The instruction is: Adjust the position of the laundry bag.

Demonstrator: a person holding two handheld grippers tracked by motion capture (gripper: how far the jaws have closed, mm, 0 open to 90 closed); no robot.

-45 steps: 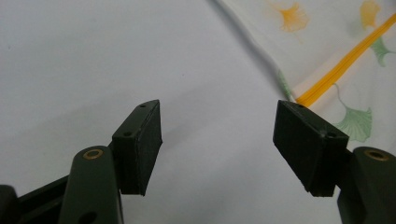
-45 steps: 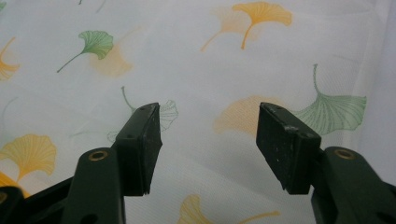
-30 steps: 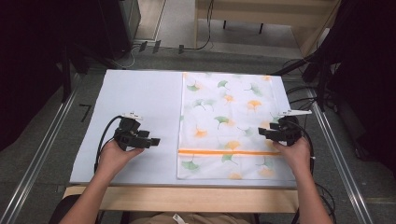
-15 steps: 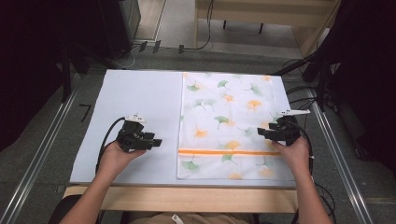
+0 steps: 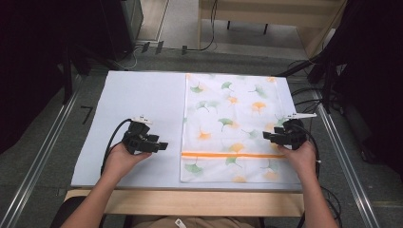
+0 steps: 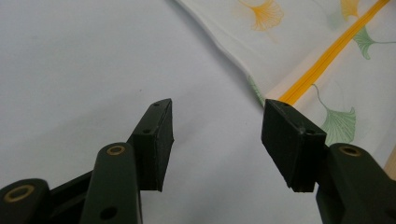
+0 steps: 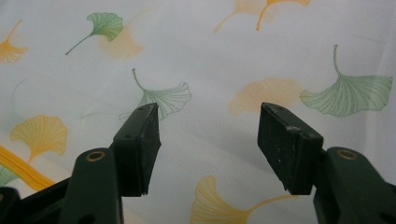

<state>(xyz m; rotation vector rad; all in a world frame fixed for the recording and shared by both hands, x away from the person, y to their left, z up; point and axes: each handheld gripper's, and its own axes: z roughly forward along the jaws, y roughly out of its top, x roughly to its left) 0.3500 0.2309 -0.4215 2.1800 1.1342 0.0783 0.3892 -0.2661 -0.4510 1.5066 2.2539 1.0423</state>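
A white cloth (image 5: 233,123) printed with green and orange ginkgo leaves and one orange stripe lies flat on the right half of the table. My left gripper (image 5: 161,145) hovers open over the bare table surface just left of the cloth's left edge, near the stripe (image 6: 322,58). Its jaws point right toward the cloth (image 6: 327,42). My right gripper (image 5: 267,137) is open above the cloth's right side, jaws pointing left, with leaf print (image 7: 163,95) below them. Nothing is held by either gripper (image 6: 217,140) (image 7: 208,149).
The pale blue table top (image 5: 138,104) is bare on its left half. Metal rails (image 5: 43,147) run along both sides of the table. Cables (image 5: 309,92) lie on the floor at the right, and a wooden bench (image 5: 266,14) stands behind.
My left gripper has drifted right, closer to the cloth's left edge. The right gripper has stayed almost still.
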